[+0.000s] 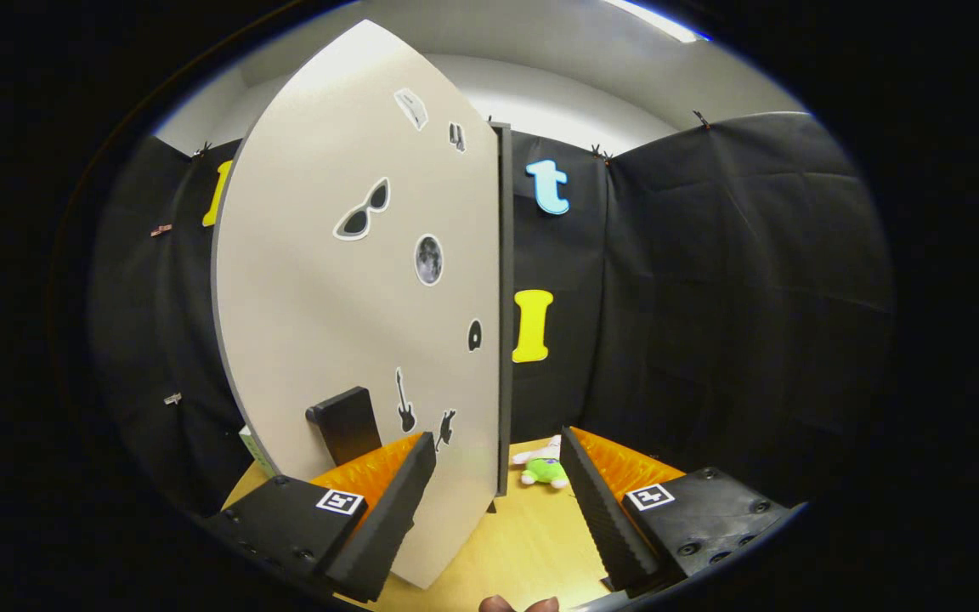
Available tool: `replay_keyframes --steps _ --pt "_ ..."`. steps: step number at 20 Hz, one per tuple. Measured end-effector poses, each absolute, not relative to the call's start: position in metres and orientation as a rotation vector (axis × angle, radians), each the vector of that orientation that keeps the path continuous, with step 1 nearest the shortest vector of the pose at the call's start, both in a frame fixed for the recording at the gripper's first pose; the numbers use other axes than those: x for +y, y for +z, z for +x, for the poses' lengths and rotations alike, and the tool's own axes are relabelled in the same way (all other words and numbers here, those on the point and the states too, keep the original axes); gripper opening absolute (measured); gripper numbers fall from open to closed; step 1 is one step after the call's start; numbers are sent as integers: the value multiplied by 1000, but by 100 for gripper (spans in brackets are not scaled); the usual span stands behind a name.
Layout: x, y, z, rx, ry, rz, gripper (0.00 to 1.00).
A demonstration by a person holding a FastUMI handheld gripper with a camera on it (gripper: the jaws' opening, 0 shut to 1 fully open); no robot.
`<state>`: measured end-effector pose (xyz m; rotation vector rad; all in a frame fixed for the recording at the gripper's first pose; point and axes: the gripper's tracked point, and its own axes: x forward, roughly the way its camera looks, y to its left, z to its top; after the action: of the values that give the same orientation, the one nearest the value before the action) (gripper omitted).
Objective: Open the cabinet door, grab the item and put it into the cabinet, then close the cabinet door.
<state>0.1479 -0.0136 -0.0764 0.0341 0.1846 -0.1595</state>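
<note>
While our gripper (496,476) stands spread, we see the cabinet door (353,306) centre-left and a plush toy (543,466) beyond the fingers.

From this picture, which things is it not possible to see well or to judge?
- Cabinet inside: hidden in the gripper view behind the door.
- Door handle: its lower end is covered by the left finger.
- Plush toy on the table: small, partly behind the right finger.
- Gripper: open, door edge between the fingers; any contact is unclear.

cabinet door (353,297) — hides interior | plush toy (543,466) — small, partly behind tongs finger
</note>
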Motion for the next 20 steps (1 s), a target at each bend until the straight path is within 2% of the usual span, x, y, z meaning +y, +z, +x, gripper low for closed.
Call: replay_keyframes --steps 6,9,14,20 --pt "47 -91 168 223 -28 17 96" --pt "47 -92 151 222 6 12 98" --pt "34 -89 123 223 25 35 98" --pt "38 -88 129 216 29 31 98"
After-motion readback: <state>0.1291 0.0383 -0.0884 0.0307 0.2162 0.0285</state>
